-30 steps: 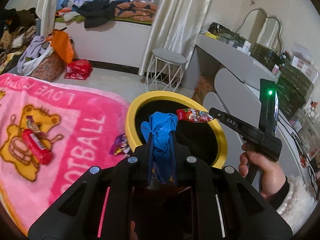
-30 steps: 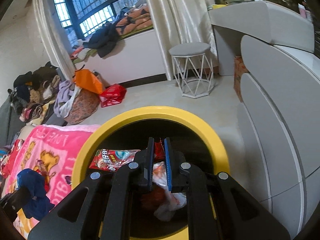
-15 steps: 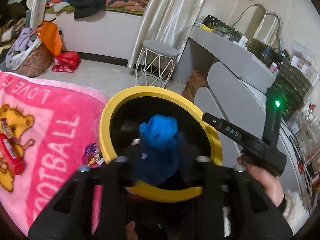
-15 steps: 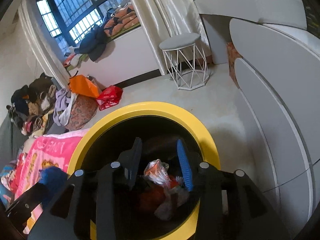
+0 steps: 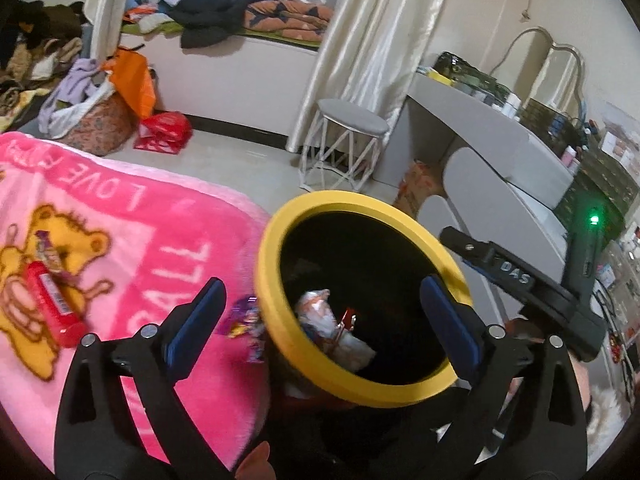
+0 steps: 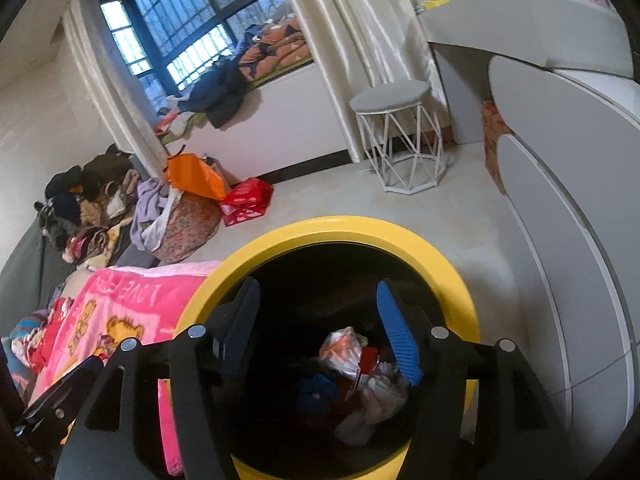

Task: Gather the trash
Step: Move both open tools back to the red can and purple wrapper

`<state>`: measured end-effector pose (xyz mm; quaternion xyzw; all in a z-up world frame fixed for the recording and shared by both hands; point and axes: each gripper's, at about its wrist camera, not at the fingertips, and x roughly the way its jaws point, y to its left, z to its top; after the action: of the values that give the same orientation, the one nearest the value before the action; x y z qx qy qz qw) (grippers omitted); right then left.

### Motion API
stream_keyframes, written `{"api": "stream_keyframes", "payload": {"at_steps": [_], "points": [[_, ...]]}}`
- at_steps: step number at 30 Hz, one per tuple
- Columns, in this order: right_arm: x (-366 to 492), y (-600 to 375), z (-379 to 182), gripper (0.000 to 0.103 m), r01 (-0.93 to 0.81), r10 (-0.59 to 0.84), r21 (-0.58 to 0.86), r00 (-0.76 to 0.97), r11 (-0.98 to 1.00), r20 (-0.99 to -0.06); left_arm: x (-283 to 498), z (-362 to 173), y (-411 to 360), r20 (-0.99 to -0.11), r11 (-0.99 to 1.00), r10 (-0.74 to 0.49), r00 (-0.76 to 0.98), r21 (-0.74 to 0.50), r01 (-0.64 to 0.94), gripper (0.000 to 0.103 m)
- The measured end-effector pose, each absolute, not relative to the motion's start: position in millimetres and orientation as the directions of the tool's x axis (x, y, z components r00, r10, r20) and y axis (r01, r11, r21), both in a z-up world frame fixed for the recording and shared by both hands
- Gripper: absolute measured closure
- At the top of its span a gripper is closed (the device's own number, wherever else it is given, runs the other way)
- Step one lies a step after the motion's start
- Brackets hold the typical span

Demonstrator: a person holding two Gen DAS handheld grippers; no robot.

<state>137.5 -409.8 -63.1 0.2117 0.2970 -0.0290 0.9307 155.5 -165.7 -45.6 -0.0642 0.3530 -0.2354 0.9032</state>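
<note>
the landmark here is the yellow-rimmed bin (image 5: 320,216), black inside, standing beside the edge of the pink blanket (image 5: 132,240).

left wrist view: the left gripper (image 5: 320,312) hangs over the bin's near rim with its jaws opening wide and nothing between them; one blue-padded finger sits over the blanket side, the other over the bin's far side. inside the bin lies a white crumpled wrapper (image 5: 320,312) with a bit of red beside it. only this view shows the trash not yet in the bin: a purple candy wrapper (image 5: 244,320) on the blanket just beside the bin's rim, and a red packet (image 5: 52,304) farther from the bin, on the bear print, with a small purple wrapper just above it. the right gripper's black body, with a green light, shows beyond the bin's right rim, a hand under it.

right wrist view: the right gripper (image 6: 320,332) is over the bin's mouth, jaws opening and about half apart, empty. this view looks deeper into the bin and shows what the other misses: a blue crumpled piece (image 6: 316,388) lying at the bottom, left of the white and red wrappers (image 6: 360,364). behind the bin stands a grey stool (image 6: 392,96) on the floor.
</note>
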Motion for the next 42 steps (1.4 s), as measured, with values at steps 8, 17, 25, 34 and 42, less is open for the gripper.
{"api": "stream_keyframes", "payload": {"at_steps": [8, 17, 25, 34, 42], "points": [[144, -374, -47, 0.038, 0.029, 0.174, 0.35, 0.827, 0.936, -0.534, 155, -44, -127, -0.6, 0.934, -0.357, 0.716, -0.233, 0.27, 0.013], [174, -310, -29, 0.036, -0.18, 0.327, 0.304, 0.767, 0.935, -0.552, 161, -60, -49, -0.635, 0.97, -0.171, 0.753, -0.244, 0.015, 0.013], [211, -239, -29, 0.036, -0.317, 0.406, 0.254, 0.686, 0.914, -0.604, 166, -77, 1, -0.677, 0.944, -0.127, 0.725, -0.306, -0.121, 0.013], [239, -188, -46, 0.036, -0.403, 0.479, 0.277, 0.585, 0.872, -0.655, 182, -106, 26, -0.727, 0.9, -0.181, 0.662, -0.393, -0.185, 0.031], [261, -146, -58, 0.04, -0.498, 0.551, 0.308, 0.471, 0.811, -0.689, 196, -127, 33, -0.754, 0.874, -0.25, 0.607, -0.446, -0.194, 0.074]]}}
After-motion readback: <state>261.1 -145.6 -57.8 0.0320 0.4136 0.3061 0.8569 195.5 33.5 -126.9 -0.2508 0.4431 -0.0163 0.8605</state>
